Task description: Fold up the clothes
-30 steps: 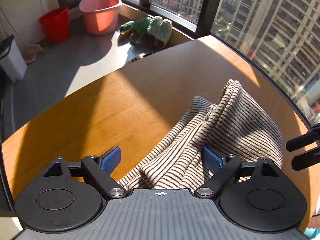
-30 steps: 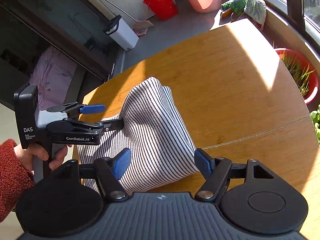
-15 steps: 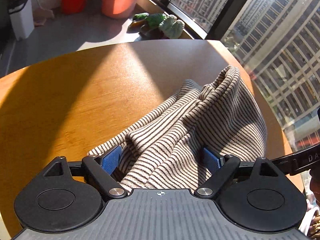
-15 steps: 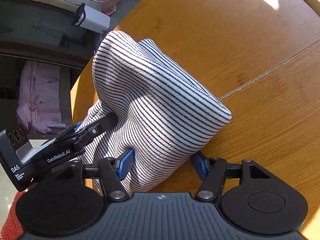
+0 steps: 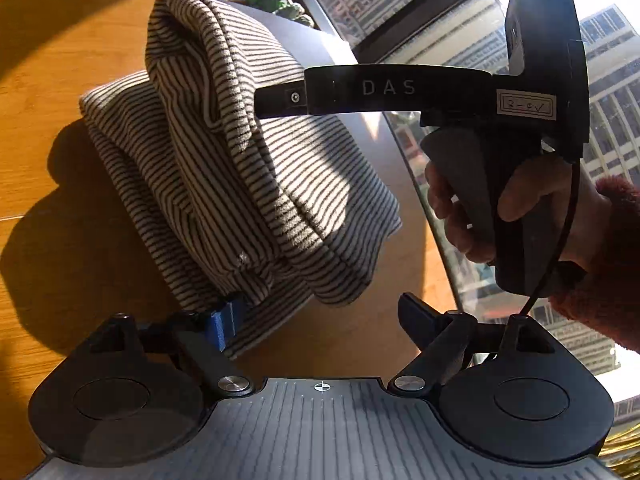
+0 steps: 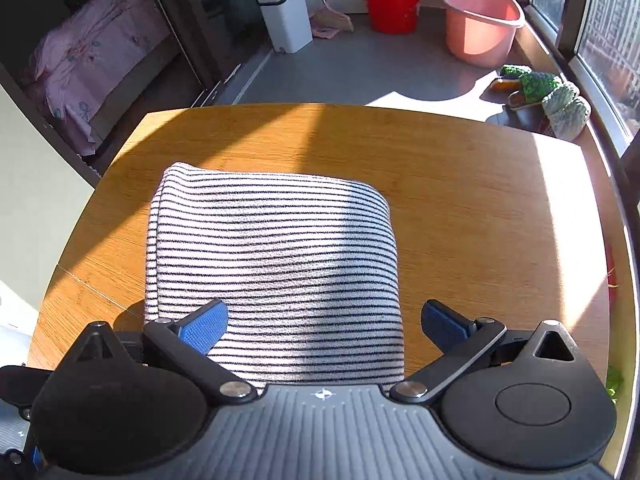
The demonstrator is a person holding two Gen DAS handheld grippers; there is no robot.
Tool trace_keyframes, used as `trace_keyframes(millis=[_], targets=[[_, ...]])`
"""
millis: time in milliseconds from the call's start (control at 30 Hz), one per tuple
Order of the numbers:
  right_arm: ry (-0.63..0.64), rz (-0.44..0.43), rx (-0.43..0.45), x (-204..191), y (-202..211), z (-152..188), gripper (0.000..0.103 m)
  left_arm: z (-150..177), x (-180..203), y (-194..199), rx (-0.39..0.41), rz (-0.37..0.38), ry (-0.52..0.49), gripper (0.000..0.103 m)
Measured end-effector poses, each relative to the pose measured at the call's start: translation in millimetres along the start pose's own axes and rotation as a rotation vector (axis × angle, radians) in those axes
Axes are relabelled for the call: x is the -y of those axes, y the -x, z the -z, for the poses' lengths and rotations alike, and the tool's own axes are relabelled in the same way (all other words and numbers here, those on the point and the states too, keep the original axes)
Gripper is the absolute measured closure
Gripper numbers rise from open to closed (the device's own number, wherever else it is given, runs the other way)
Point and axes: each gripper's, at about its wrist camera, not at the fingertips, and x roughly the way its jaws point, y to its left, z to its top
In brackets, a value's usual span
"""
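Striped knit top [image 6: 276,268] lies on the bamboo table [image 6: 460,184] as a thick folded bundle, so I judge folding nearly done, only squaring left; my left gripper [image 5: 320,316] and right gripper [image 6: 324,320] hang spread at its near edge, clamping nothing.

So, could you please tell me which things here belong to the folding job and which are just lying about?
Job: striped garment, wooden table, left tongs, right tongs.

Lying about: red bucket, pink basin, white bin, slippers, bed.
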Motion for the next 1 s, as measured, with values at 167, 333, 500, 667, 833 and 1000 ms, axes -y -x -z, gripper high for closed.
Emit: trace_keyframes(millis=[167, 333, 500, 667, 833, 1000], targets=[[0.078, 0.036, 0.123, -12.2, 32.8, 2.8, 0.000, 8.6, -7.2, 37.4, 0.111, -0.038, 0.124, 0.016], [0.161, -0.019, 0.153, -36.2, 53.6, 5.3, 0.030, -8.2, -43.1, 51.3, 0.107, -0.400, 0.237, 0.066], [0.226, 0.000, 0.092, -66.9, 41.1, 20.6, 0.073, -22.4, -49.6, 39.3, 0.121, -0.450, 0.247, 0.085], [0.216, 0.003, 0.111, -78.7, 34.1, 28.5, 0.066, -26.9, -40.7, 29.5, 0.113, -0.483, 0.218, 0.085], [0.223, -0.021, 0.086, -82.2, 29.3, 33.2, 0.050, -32.3, -44.4, 26.5, 0.096, -0.493, 0.214, 0.085], [0.229, 0.034, 0.068, -72.9, 24.6, 36.0, 0.068, -32.5, -49.5, 20.2, 0.080, -0.413, 0.271, 0.087]])
